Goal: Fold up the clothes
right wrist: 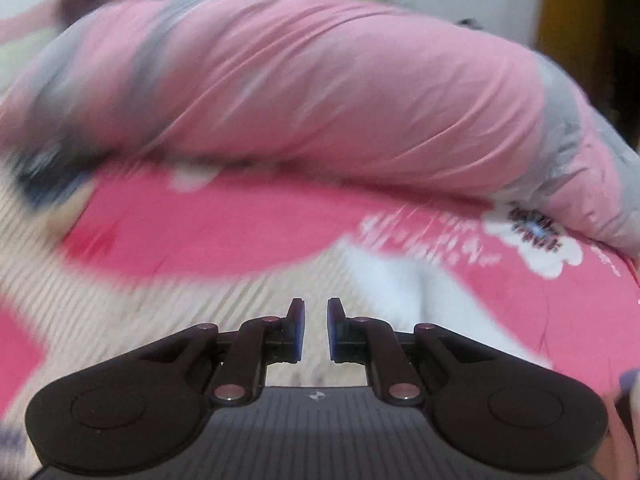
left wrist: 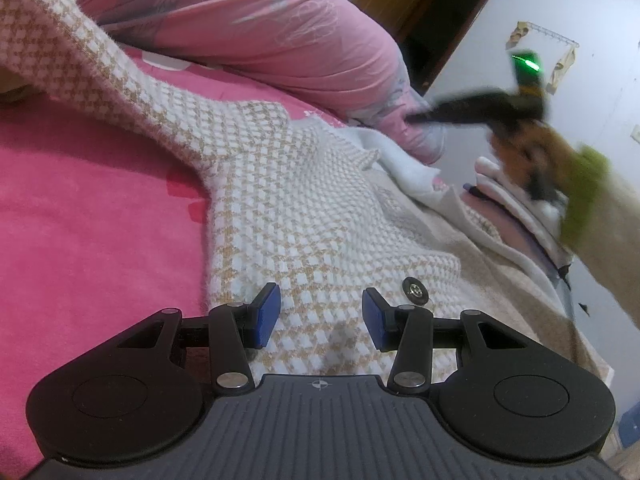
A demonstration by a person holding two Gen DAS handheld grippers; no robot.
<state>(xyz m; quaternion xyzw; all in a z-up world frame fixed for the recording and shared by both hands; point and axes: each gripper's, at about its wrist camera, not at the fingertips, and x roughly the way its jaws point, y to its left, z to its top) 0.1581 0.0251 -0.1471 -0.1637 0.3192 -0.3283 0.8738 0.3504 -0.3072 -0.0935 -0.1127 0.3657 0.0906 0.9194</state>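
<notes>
A: Start at the left gripper (left wrist: 321, 316). What is it doing?

B: Its blue pads stand well apart with nothing between them, so it is released. It hovers low over the front panel of a tan-and-white houndstooth knit cardigan (left wrist: 304, 208), close to a dark metal button (left wrist: 416, 291). I judge it is lined up there to take the edge of the button placket, which is a firm place to pinch.

A: And the right gripper (right wrist: 316, 330)?

B: Its pads are drawn near each other with a narrow gap left, and no cloth shows in that gap. It is nearly closed but empty. The right wrist view is smeared by motion, and in the left wrist view the same tool is a dark blur (left wrist: 516, 120) beyond the cardigan, held by a hand in a lime-green sleeve (left wrist: 582, 196).

A: Where does the garment lie?

B: Spread on a bright pink bedsheet (left wrist: 92, 216). One sleeve (left wrist: 60, 52) runs up and away to the far left, not laid flat on the body. White and beige clothes (left wrist: 500, 196) sit stacked just past its right side, which looks like a pile of folded pieces.

A: How far along is the fold?

B: The body lies open and mostly flat, the sleeve still out. A rolled pink quilt (right wrist: 312, 92) bounds the working space behind.
</notes>
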